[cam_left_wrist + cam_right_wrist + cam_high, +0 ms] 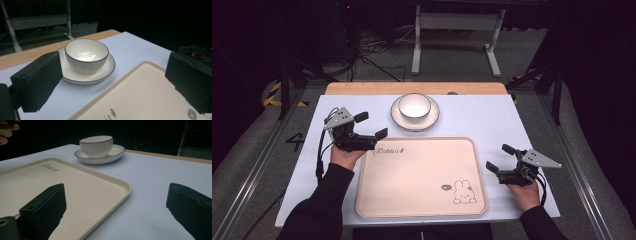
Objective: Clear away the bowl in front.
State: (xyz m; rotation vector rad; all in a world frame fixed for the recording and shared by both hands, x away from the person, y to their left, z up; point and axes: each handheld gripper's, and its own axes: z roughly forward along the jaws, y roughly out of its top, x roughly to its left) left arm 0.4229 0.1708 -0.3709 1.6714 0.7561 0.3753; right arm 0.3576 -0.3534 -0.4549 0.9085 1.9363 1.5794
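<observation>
A white bowl (414,107) with a dark rim sits on a white saucer (398,118) at the far middle of the table; the bowl (86,56) on its saucer (107,69) lies ahead of the left jaws, and the bowl (96,145) on its saucer (117,150) shows far off from the right. A cream tray (422,175) with a rabbit drawing lies empty in front; tray (147,100), tray (82,192). My left gripper (371,125) stands open at the tray's far left corner. Off the tray's right edge my right gripper (500,158) stands open, holding nothing.
The table has a pale blue-white top (482,117) with a wooden strip (362,88) along its far edge. A white metal stand (457,35) and cables lie on the floor beyond. Dark floor surrounds the table.
</observation>
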